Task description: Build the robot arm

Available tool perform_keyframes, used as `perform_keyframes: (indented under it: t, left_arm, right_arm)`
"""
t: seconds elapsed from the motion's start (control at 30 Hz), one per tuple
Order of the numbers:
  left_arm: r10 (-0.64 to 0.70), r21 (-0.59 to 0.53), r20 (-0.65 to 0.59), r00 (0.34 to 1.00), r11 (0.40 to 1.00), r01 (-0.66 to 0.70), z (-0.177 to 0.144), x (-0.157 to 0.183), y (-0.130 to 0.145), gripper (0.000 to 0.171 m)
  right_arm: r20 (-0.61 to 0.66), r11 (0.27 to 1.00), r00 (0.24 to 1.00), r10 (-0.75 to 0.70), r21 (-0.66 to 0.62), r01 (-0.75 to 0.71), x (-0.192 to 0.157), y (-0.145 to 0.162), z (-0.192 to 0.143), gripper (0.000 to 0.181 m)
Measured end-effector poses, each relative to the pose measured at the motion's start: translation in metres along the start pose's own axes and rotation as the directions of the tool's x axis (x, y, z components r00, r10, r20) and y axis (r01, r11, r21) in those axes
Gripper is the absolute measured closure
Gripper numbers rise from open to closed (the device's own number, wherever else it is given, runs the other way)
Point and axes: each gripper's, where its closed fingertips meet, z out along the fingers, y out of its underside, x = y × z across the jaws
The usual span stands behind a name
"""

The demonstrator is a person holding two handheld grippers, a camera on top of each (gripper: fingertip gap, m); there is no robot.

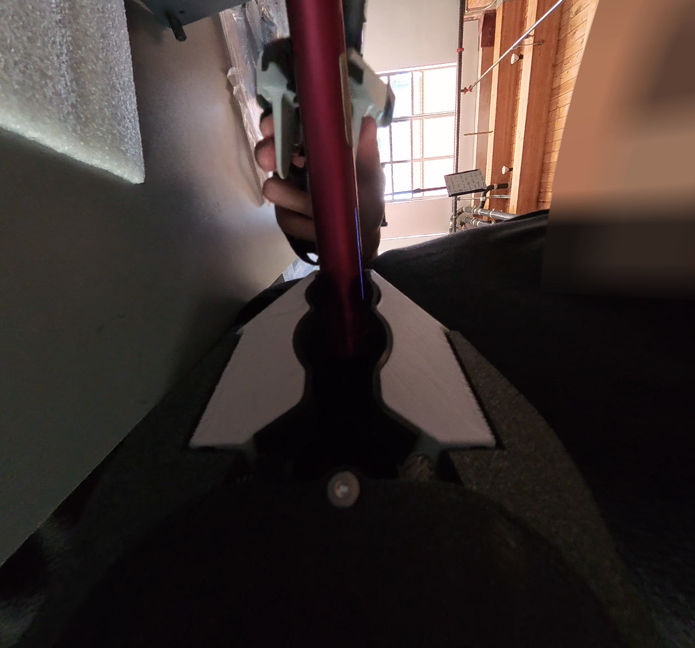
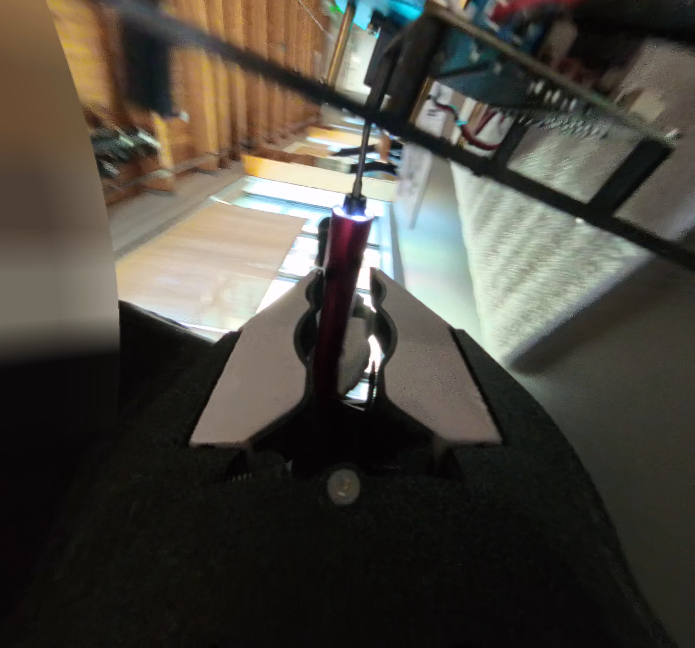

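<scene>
Red screwdriver [image 2: 338,291] in both grippers, tip blurred

Paned window [image 1: 421,133]: bright daylight is admitted, at 12 o'clock. Timber-boarded wall [image 1: 526,103]: seen at 2 o'clock. Grey wall [image 1: 94,291]: at 9 o'clock. Pale wooden tabletops [image 2: 210,254]: lit brightly.

Both tongs, left [image 1: 340,291] and right [image 2: 346,291], have pale grey wedge-shaped fingers [image 1: 259,378] with wavy black inner edges, set in a black speckled housing. Below the fingers sits a silver screw [image 1: 343,490]. The person wears a dark sleeve [image 1: 470,273].
</scene>
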Motion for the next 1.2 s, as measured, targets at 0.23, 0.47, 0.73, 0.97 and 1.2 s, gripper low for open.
perform_keyframes:
  t: [0.23, 0.47, 0.73, 0.97, 1.2]
  left_arm:
    - [-0.016, -0.004, 0.016, 1.000, 1.000, 0.016, 0.002, 0.003, -0.001, 0.151]
    - [0.010, -0.028, 0.044, 0.999, 1.000, -0.009, 0.015, 0.001, 0.002, 0.151]
    - [0.062, -0.044, -0.040, 0.997, 0.997, -0.064, 0.023, 0.007, -0.016, 0.139]
    - [-0.023, -0.040, -0.116, 0.993, 0.999, 0.018, 0.030, 0.001, -0.038, 0.151]
    - [-0.040, -0.064, -0.051, 0.998, 0.997, 0.037, 0.030, -0.002, -0.038, 0.152]
  right_arm:
    - [-0.244, 0.871, 0.838, -0.489, -0.193, 0.452, 0.000, -0.021, -0.053, 0.137]
    - [-0.013, 0.987, 0.991, -0.136, -0.092, 0.134, -0.008, 0.007, 0.008, 0.131]
    - [0.111, 0.995, 0.989, 0.097, 0.001, -0.097, -0.011, -0.002, 0.012, 0.161]
    - [0.070, 0.998, 0.996, 0.060, 0.016, -0.062, -0.011, -0.004, 0.011, 0.161]
    - [-0.177, 0.835, 0.817, -0.549, -0.142, 0.531, -0.030, -0.041, -0.059, 0.146]
